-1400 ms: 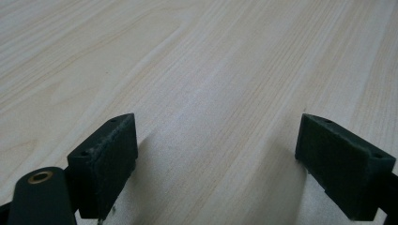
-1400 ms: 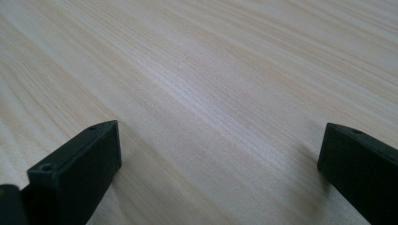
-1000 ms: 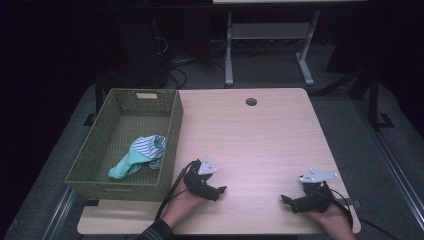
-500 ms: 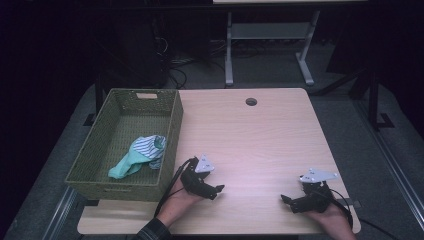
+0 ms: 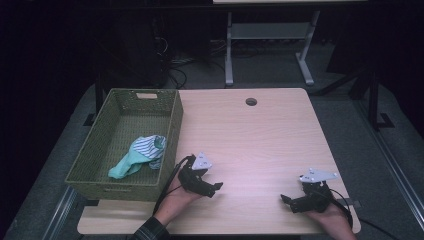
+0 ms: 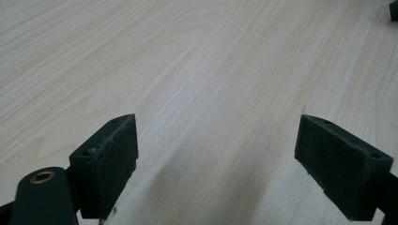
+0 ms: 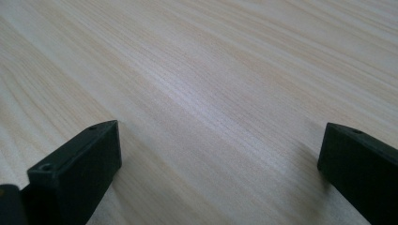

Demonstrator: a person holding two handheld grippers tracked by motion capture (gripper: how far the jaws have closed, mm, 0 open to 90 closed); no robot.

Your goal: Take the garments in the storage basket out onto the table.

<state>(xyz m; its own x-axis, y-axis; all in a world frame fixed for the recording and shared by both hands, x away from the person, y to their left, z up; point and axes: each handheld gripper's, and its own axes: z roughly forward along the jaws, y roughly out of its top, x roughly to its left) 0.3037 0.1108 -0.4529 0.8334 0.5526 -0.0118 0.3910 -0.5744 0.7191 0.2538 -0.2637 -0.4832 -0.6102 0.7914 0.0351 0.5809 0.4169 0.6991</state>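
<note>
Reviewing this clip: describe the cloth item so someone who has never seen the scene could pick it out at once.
Start at the green woven basket on the table's left edge. Inside, toward its near right corner, lies a crumpled cloth, part mint green, part white with dark stripes. It is the basket's sole content.

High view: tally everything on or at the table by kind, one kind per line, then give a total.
Green woven basket: 1
Cloth, striped white and mint green, lying in the basket: 1
Hand-held grippers: 2, the left gripper and the right gripper, both with jaws apart
Total: 4
</note>
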